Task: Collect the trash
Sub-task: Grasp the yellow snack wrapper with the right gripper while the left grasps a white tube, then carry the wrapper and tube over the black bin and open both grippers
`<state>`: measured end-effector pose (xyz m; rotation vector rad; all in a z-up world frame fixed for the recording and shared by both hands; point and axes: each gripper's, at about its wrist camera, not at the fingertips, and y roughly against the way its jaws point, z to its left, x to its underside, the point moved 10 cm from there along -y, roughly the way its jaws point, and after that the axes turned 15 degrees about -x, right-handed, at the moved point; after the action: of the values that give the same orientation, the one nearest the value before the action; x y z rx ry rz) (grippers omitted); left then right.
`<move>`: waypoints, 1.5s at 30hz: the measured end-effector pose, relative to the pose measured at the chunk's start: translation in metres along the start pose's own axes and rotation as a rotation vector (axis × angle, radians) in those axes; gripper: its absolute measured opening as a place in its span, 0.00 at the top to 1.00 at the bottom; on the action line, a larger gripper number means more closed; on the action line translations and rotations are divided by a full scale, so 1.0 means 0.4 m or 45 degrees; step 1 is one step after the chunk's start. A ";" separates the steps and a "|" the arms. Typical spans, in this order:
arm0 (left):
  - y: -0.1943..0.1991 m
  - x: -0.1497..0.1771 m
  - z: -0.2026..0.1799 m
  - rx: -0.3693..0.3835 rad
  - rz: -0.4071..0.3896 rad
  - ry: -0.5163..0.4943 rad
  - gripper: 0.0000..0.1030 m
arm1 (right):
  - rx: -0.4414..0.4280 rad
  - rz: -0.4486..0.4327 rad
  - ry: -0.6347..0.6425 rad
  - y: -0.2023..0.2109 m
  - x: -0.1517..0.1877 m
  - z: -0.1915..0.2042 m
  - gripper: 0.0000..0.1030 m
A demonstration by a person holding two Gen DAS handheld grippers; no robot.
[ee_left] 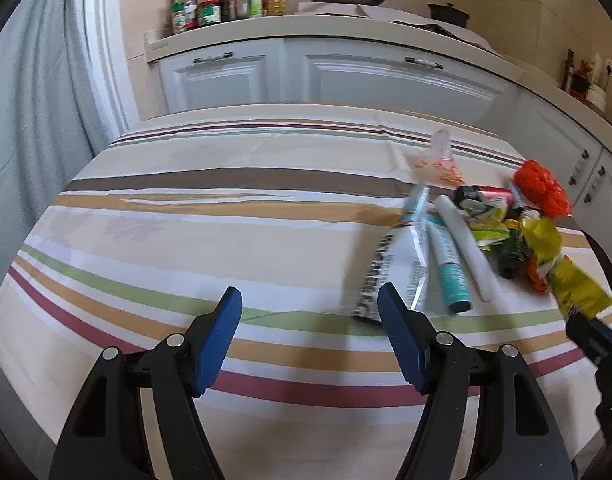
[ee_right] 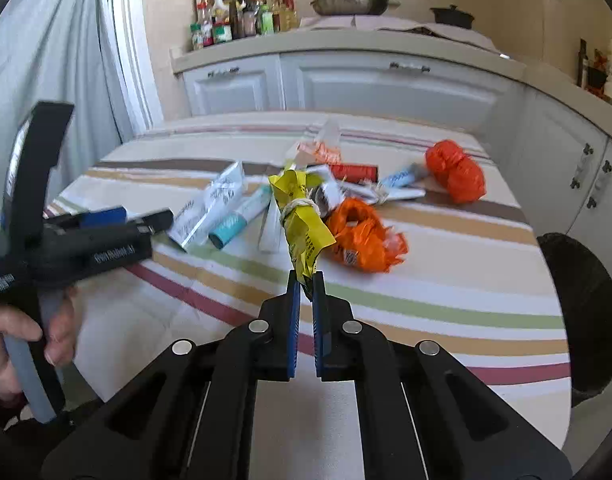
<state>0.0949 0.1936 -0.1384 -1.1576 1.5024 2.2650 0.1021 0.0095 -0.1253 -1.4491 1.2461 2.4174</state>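
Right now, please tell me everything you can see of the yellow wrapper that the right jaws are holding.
The yellow wrapper is a crumpled, glossy plastic piece with dark print, twisted into a long bundle and tied near its middle with pale string. The right gripper is shut on its near end, and the rest reaches away over the striped tablecloth. Beside it lies a crumpled orange bag; whether they touch is unclear.

Matt striped cloth tablecloth (ee_left: pixel 186 240), crinkly glossy yellow plastic wrapper (ee_right: pixel 302 220), crumpled orange plastic bag (ee_right: pixel 455 176)
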 end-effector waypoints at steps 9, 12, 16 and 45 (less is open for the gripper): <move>-0.003 -0.002 -0.070 0.052 0.012 -0.057 0.37 | 0.093 -0.104 -0.045 0.079 -0.023 -0.073 0.94; -0.007 0.003 -0.090 0.078 0.026 -0.075 0.42 | 0.135 -0.125 -0.057 0.101 -0.024 -0.102 0.94; -0.006 0.011 -0.116 0.098 0.035 -0.112 0.64 | 0.174 -0.145 -0.088 0.122 -0.022 -0.139 0.94; 0.221 -0.115 -0.311 0.325 -0.248 -0.158 0.90 | 0.458 -0.322 -0.228 0.307 -0.029 -0.361 0.94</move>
<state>0.1409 0.0583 -0.0677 -1.0207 1.5057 1.9169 0.1592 -0.1646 -0.0755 -1.1795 1.2843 1.9855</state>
